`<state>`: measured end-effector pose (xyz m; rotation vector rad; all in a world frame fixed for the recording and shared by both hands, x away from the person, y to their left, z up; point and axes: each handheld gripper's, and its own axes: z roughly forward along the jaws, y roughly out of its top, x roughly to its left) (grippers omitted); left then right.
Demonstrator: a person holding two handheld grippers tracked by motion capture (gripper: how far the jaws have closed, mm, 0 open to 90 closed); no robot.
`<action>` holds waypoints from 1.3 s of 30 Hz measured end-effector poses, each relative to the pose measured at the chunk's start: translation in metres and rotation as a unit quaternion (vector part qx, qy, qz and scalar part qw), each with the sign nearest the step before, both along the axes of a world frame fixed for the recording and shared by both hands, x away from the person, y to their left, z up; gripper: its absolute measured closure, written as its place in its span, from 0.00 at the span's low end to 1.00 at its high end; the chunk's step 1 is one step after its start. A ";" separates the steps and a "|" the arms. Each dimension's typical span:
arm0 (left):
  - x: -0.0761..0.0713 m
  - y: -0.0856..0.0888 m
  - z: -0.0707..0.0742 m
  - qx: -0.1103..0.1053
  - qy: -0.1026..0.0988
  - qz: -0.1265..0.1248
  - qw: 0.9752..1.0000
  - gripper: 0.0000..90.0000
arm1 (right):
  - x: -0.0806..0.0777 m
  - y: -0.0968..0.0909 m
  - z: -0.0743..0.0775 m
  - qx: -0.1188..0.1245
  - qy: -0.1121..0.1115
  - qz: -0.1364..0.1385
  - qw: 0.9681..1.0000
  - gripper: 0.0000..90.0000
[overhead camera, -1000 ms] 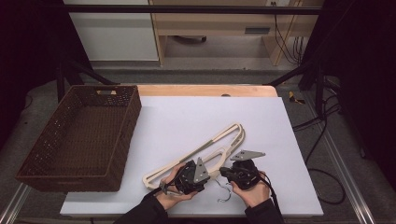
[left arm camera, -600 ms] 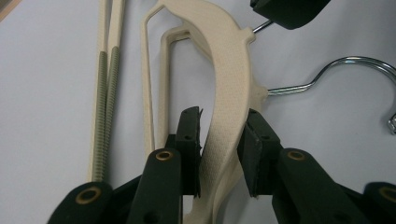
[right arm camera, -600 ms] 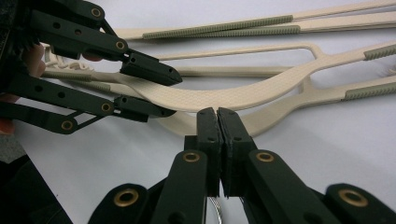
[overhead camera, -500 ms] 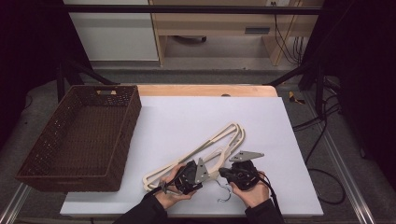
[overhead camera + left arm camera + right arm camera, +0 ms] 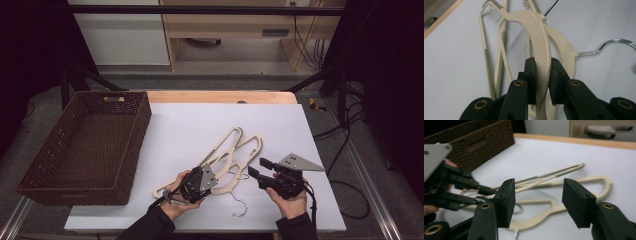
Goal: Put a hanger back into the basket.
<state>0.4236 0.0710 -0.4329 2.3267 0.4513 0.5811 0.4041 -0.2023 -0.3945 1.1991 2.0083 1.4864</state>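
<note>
Place: a lab or test room set up for recording, not a home.
Bench: white rectangular bench (image 5: 190, 125) with a pale wooden far edge, framed by metal rails.
Frame: black metal bars (image 5: 200, 9) across the top and slanting down both sides.
Cabling: black cables (image 5: 305, 37) hanging behind, more looping on the grey floor (image 5: 350, 150) at right.
Background: white cabinet (image 5: 125, 35) and light wooden desk (image 5: 235, 25) beyond.
Props: dark brown woven wicker basket (image 5: 60, 185) at left; instrumented hand-held claws.
</note>
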 end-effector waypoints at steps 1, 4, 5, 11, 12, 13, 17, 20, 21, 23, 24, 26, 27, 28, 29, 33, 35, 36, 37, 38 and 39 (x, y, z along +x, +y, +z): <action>0.001 0.003 0.003 0.006 -0.002 0.000 1.000 0.87 | 0.000 -0.004 0.000 -0.001 -0.003 -0.007 1.000 0.47; 0.002 0.008 0.007 -0.015 0.002 0.012 1.000 0.88 | 0.003 -0.017 -0.005 0.001 0.000 -0.022 1.000 0.42; 0.004 0.011 0.010 -0.007 0.001 0.011 1.000 0.88 | 0.004 -0.019 -0.008 -0.001 0.005 -0.027 1.000 0.41; 0.009 0.027 0.022 -0.025 -0.004 0.043 0.999 0.91 | 0.013 -0.026 -0.029 -0.028 0.026 -0.044 0.998 0.32; 0.009 0.030 0.023 -0.023 -0.005 0.047 0.999 0.92 | 0.013 -0.026 -0.030 -0.029 0.026 -0.044 0.998 0.31; 0.010 0.033 0.025 -0.026 -0.007 0.054 0.998 0.92 | 0.013 -0.026 -0.030 -0.029 0.026 -0.044 0.998 0.31; 0.016 0.048 0.030 -0.040 -0.009 0.082 0.996 0.94 | 0.013 -0.027 -0.033 -0.030 0.020 -0.044 0.998 0.25; 0.021 0.058 0.033 -0.051 -0.009 0.103 0.993 0.96 | 0.013 -0.028 -0.036 -0.035 0.021 -0.039 0.998 0.23; 0.022 0.062 0.034 -0.054 -0.009 0.108 0.993 0.96 | 0.013 -0.027 -0.036 -0.034 0.024 -0.043 0.998 0.23; 0.025 0.068 0.034 -0.064 -0.003 0.115 0.991 0.96 | 0.014 -0.027 -0.037 -0.038 0.023 -0.041 0.998 0.21; 0.026 0.071 0.034 -0.069 0.002 0.117 0.991 0.96 | 0.014 -0.027 -0.037 -0.038 0.021 -0.041 0.998 0.21; 0.027 0.075 0.036 -0.083 0.006 0.119 0.989 0.96 | 0.014 -0.027 -0.037 -0.040 0.017 -0.038 0.998 0.19; 0.027 0.077 0.037 -0.086 0.007 0.119 0.989 0.96 | 0.013 -0.027 -0.037 -0.040 0.017 -0.035 0.998 0.19; 0.026 0.078 0.038 -0.092 0.008 0.119 0.989 0.96 | 0.013 -0.027 -0.037 -0.040 0.017 -0.034 0.998 0.18; 0.025 0.081 0.041 -0.092 0.009 0.118 0.989 0.96 | 0.013 -0.027 -0.037 -0.041 0.017 -0.033 0.998 0.17; 0.020 0.090 0.054 -0.124 0.004 0.121 0.985 0.96 | 0.012 -0.026 -0.037 -0.048 0.012 -0.033 0.998 0.16; 0.016 0.095 0.063 -0.134 -0.002 0.120 0.984 0.96 | 0.011 -0.027 -0.037 -0.051 0.008 -0.033 0.998 0.15; 0.014 0.098 0.068 -0.141 -0.005 0.120 0.983 0.96 | 0.011 -0.027 -0.037 -0.049 0.008 -0.034 0.998 0.15; 0.012 0.102 0.073 -0.144 -0.009 0.116 0.983 0.96 | 0.011 -0.027 -0.037 -0.048 0.008 -0.035 0.998 0.14; 0.009 0.105 0.077 -0.150 -0.010 0.114 0.982 0.96 | 0.011 -0.028 -0.036 -0.051 0.004 -0.033 0.998 0.14; 0.007 0.109 0.083 -0.153 -0.011 0.112 0.982 0.96 | 0.011 -0.029 -0.036 -0.052 0.003 -0.034 0.998 0.14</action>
